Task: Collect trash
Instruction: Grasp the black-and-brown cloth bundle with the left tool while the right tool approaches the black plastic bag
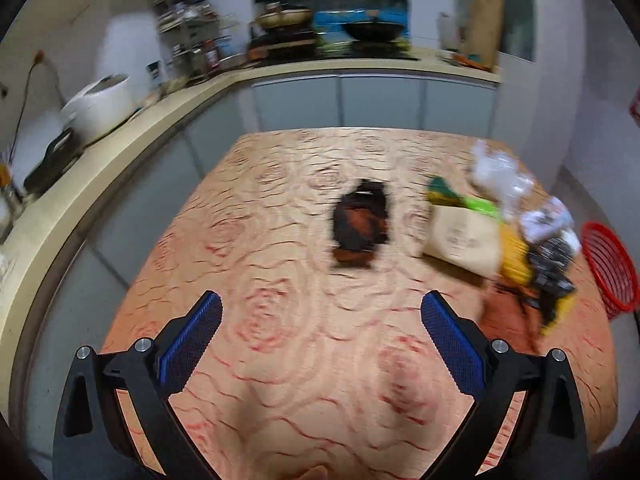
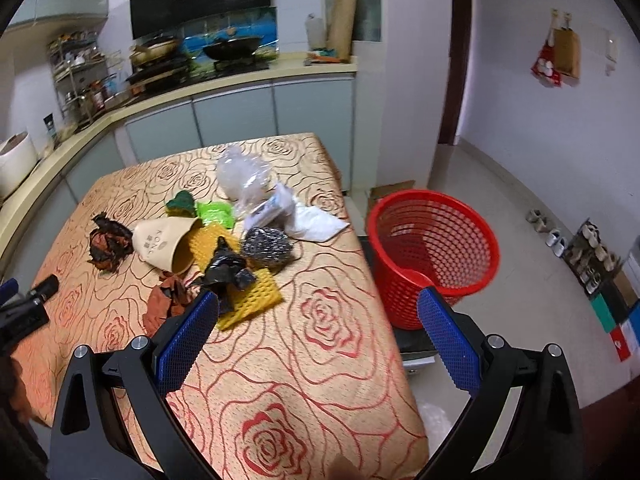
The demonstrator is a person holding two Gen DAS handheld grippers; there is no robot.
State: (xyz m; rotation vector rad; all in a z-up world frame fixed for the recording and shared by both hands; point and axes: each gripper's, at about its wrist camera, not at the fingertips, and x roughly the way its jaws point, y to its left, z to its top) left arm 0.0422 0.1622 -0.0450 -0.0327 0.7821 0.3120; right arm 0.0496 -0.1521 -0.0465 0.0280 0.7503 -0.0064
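Trash [image 2: 224, 240] litters the table [image 2: 320, 360] beside a red basket [image 2: 434, 248], both grippers agape

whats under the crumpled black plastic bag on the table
The black plastic bag lies on a yellow foam mesh sheet, beside a steel wool scrubber. Whatever sits directly beneath the bag is covered.

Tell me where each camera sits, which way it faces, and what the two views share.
Left wrist: on the left gripper, low over the table, facing the counter; its open blue fingers show.
Right wrist: on the right gripper, facing across the table's right edge toward the red basket on the floor; its open fingers show, and the left gripper enters at far left.
Shared: the table, the paper cup, the dark wrapper, the basket, the stove.
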